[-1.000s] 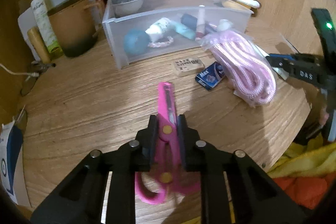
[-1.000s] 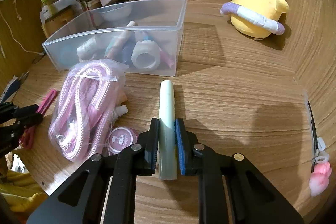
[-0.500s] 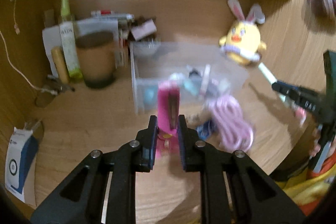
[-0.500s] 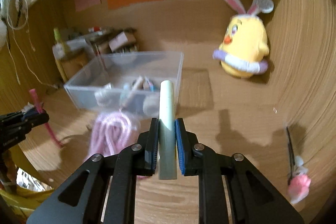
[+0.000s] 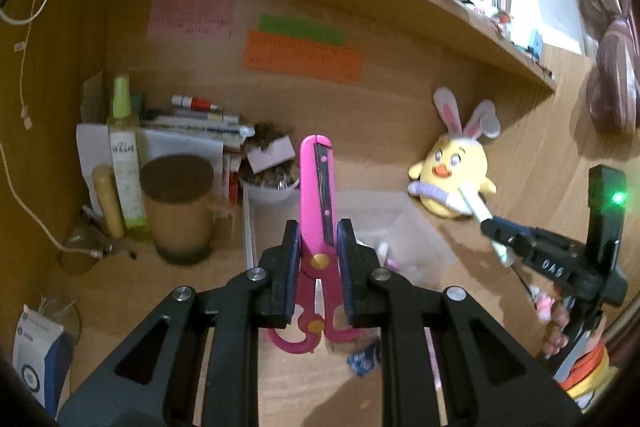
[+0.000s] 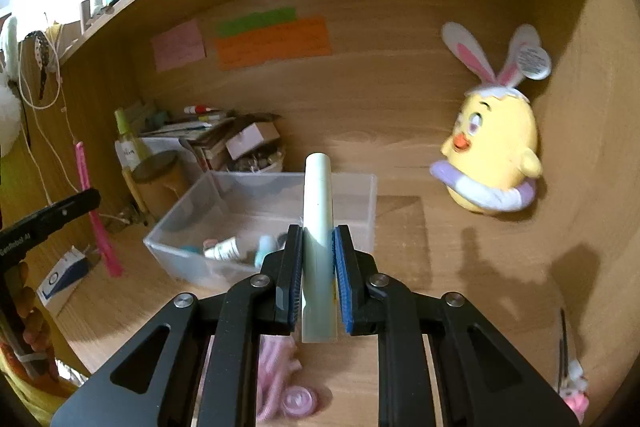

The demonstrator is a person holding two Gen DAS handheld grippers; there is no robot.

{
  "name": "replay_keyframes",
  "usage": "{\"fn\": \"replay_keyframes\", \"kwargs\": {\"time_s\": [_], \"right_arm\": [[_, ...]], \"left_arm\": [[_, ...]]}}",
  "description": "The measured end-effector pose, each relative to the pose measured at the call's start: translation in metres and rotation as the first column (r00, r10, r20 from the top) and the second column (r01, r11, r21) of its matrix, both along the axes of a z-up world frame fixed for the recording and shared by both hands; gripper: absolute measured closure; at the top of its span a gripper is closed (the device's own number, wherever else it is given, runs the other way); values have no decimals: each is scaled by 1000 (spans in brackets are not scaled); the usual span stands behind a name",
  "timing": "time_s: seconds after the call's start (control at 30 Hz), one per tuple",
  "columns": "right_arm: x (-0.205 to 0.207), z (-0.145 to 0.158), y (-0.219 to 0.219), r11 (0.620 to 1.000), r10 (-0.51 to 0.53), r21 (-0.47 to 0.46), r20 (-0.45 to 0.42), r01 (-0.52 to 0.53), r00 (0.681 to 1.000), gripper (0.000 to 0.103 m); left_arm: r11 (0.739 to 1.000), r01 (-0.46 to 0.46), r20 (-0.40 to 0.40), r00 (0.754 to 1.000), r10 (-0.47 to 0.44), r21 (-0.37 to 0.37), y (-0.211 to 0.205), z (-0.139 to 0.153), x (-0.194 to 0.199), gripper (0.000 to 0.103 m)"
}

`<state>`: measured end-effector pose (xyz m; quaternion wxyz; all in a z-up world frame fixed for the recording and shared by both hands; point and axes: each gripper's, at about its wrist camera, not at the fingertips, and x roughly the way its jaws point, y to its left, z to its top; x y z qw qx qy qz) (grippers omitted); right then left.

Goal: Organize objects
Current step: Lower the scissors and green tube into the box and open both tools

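Observation:
My left gripper (image 5: pixel 318 239) is shut on pink scissors (image 5: pixel 316 187), blades pointing up, held in the air above the desk. My right gripper (image 6: pixel 318 239) is shut on a pale green tube (image 6: pixel 318 211) and holds it raised in front of the clear plastic bin (image 6: pixel 192 227). The bin holds several small bottles and tubes. In the left wrist view the right gripper (image 5: pixel 490 225) shows at the right with the tube (image 5: pixel 476 205). In the right wrist view the left gripper (image 6: pixel 86 199) shows at the left with the scissors (image 6: pixel 94 215).
A yellow chick plush (image 6: pixel 496 155) sits at the back right. A brown jar (image 5: pixel 176 207), a spray bottle (image 5: pixel 124 155) and stacked papers stand at the back left. A pink rope bundle (image 6: pixel 276 375) and a round pink case (image 6: pixel 298 401) lie near the desk's front edge.
Both grippers have lifted off the desk with the scissors and the tube, and both views have tilted up toward the back wall and shelf.

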<state>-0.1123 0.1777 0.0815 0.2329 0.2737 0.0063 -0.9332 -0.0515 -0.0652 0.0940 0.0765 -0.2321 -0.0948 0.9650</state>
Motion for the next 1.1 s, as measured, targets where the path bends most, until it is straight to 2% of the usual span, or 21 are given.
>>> {"fn": "replay_keyframes", "kwargs": {"time_s": [0.2,0.27,0.53,0.8,0.83,0.93,0.97,1.1], "right_arm": [[-28,-1,-25,999,31,16,6,-31,999,89],[-39,-8,-34,999,39,28,26,-40,999,89],[-73,-38,-56,995,57,69,117,-65,992,89],[-84,-60,-63,990,65,110,198,-88,978,89],[-85,-60,-62,990,71,105,207,-94,976,89],[-83,-57,-59,991,73,94,215,-95,974,83],[-80,-55,-57,991,71,96,208,-92,976,79],[-63,-43,-49,990,80,103,163,-97,983,64]], "left_arm": [[1000,-17,7,1000,16,20,-6,0,-28,85],[999,-22,25,999,21,29,-8,-6,-39,90],[999,-19,129,991,15,28,-10,-31,-80,91],[999,24,165,986,-29,31,-1,-43,-83,90],[999,31,171,985,-35,28,2,-44,-83,88],[999,39,181,983,-40,10,9,-47,-78,68],[999,38,181,983,-38,3,11,-48,-75,63],[999,42,187,982,-38,-17,16,-48,-65,50]]}}
